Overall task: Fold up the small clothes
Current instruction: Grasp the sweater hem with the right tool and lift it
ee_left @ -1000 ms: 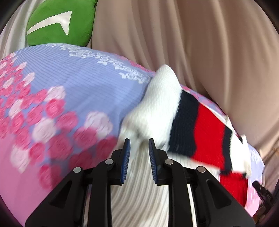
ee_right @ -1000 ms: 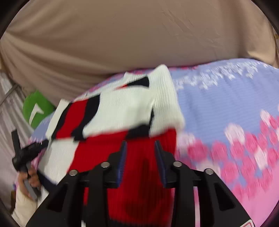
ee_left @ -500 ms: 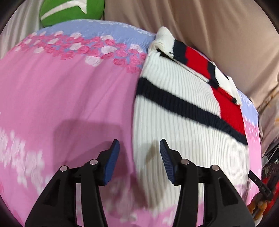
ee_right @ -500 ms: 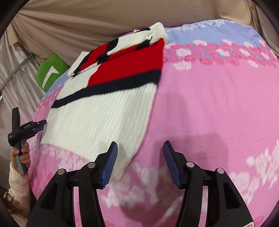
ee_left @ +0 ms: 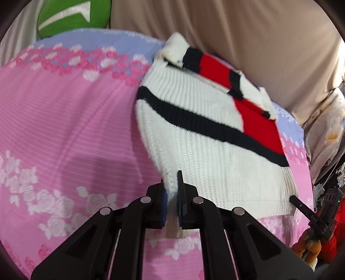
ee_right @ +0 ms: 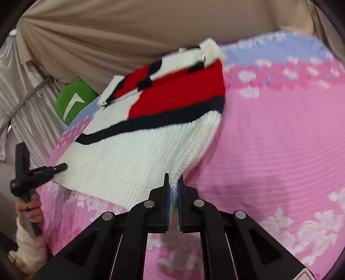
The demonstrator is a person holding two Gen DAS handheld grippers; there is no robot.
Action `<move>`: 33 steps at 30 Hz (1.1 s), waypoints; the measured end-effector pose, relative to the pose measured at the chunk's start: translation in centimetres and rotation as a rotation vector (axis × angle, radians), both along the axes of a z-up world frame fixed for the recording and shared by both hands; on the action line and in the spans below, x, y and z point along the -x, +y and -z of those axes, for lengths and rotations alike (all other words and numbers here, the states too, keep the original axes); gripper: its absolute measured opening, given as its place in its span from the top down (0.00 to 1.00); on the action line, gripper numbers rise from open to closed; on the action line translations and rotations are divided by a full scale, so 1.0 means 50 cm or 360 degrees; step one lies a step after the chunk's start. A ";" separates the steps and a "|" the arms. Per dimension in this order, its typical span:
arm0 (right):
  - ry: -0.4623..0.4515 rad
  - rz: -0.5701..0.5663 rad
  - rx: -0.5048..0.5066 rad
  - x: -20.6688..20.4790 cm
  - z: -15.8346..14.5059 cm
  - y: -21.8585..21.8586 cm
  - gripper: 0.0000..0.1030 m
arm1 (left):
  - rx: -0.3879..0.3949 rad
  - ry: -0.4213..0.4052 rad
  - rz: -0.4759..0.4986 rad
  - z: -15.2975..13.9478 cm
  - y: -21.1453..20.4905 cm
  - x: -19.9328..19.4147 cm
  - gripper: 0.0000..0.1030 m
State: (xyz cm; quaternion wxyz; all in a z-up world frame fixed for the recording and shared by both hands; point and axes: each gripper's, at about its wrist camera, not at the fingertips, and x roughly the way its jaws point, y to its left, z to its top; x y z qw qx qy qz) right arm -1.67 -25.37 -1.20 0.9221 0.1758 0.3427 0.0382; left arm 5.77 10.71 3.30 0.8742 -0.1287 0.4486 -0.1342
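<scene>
Near hem corners of knit sweater (ee_left: pixel 207 150) pinched by left claw (ee_left: pixel 172 200) and right claw (ee_right: pixel 173 198); should be lifted evenly.

One knitted sweater (ee_left: pixel 211 150), one floral bedsheet (ee_left: pixel 64 133), one green cushion (ee_left: pixel 73 17), two tools.

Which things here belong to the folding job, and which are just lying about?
In the job:
- sweater
- left hand-held gripper, shut on its near corner
- right hand-held gripper, shut on the other near corner

Lying about:
- green cushion
- beige curtain
- flowered bedspread, only the work surface
</scene>
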 end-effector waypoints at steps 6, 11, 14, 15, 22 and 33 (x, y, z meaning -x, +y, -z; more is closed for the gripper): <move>-0.0201 -0.0019 0.0051 0.146 -0.098 0.009 0.96 | 0.0068 -0.0157 0.0071 -0.095 0.033 0.143 0.95; -0.0397 -0.0008 -0.0059 0.262 -0.184 -0.001 0.96 | 0.0224 -0.0269 0.0136 -0.176 0.069 0.253 0.95; -0.0533 -0.0026 -0.0049 0.265 -0.243 -0.007 0.96 | 0.0225 -0.0427 0.0154 -0.242 0.067 0.242 0.95; -0.0564 -0.0041 -0.0045 0.248 -0.260 -0.010 0.96 | 0.0203 -0.0484 0.0152 -0.261 0.060 0.219 0.95; -0.0449 0.0028 0.0021 -0.072 -0.288 -0.086 0.96 | 0.0062 -0.0444 0.0071 -0.265 -0.023 -0.107 0.94; -0.0009 0.0221 -0.0089 -0.473 -0.087 -0.180 0.93 | -0.0232 -0.0053 -0.0115 -0.019 -0.115 -0.510 0.90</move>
